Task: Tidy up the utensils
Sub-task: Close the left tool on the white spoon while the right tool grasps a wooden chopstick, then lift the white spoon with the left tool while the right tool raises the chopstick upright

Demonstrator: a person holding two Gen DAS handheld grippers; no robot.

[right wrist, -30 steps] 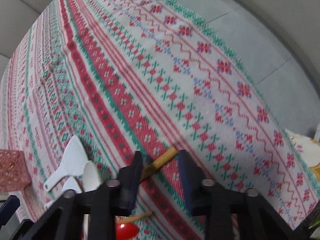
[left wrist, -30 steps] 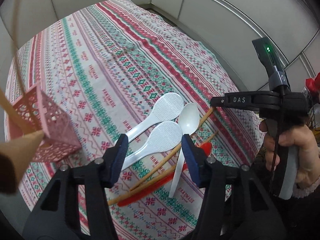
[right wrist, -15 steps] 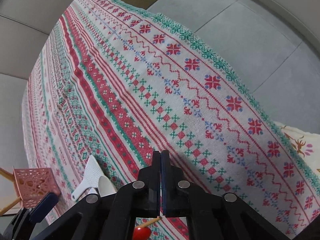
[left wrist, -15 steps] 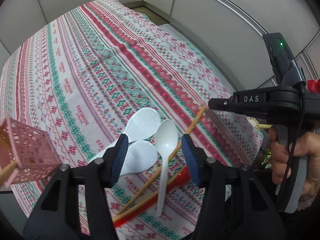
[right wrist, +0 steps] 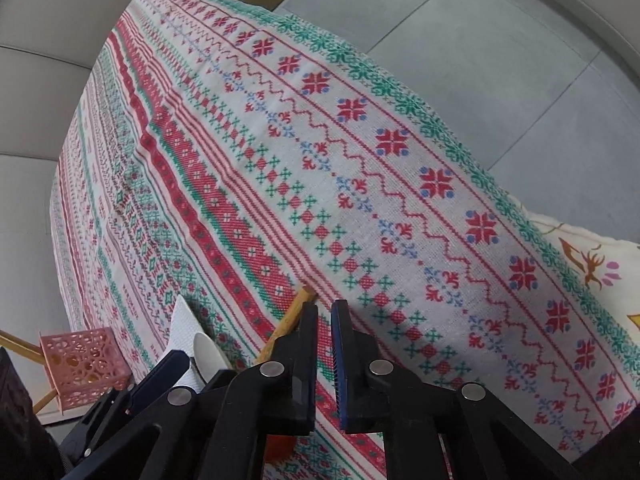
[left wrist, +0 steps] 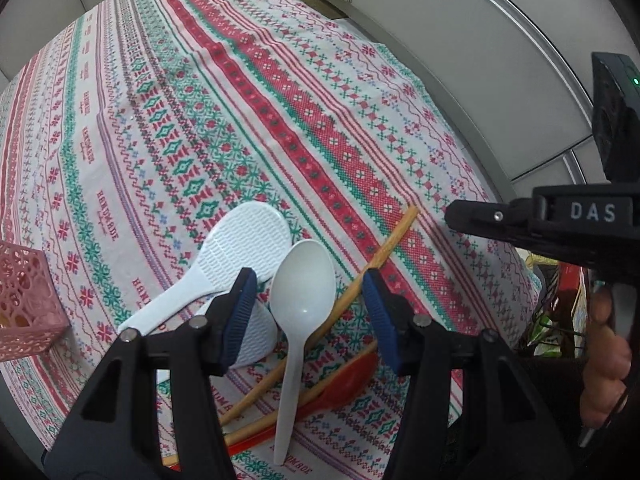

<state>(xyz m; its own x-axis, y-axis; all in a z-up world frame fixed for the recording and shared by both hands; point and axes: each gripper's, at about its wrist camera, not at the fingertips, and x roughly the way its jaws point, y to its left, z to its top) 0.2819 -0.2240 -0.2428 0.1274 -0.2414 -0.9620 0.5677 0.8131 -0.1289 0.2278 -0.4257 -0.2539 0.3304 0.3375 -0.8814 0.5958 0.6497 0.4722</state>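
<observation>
A white spoon point(left wrist: 301, 300) lies on the patterned tablecloth point(left wrist: 248, 92) between the fingers of my open left gripper point(left wrist: 308, 300), which hovers just above it. Two white rice paddles point(left wrist: 224, 256) lie to its left, two wooden chopsticks point(left wrist: 384, 248) and a red spoon point(left wrist: 340, 380) to its right. My right gripper point(right wrist: 325, 312) has its jaws a narrow gap apart and holds nothing; a chopstick end point(right wrist: 298, 304) lies just left of its tip. It also shows in the left wrist view point(left wrist: 452, 216). A pink lattice holder point(left wrist: 24, 300) stands at the left.
The holder also shows in the right wrist view point(right wrist: 84, 364) with wooden sticks poking from it. The table's right edge drops to a grey tiled floor point(right wrist: 480, 40). Coloured bags point(left wrist: 560, 312) sit below the edge at right.
My left gripper has moved closer over the white spoon. My right gripper was open around the chopstick end, shut fully, and now stands slightly apart beside it.
</observation>
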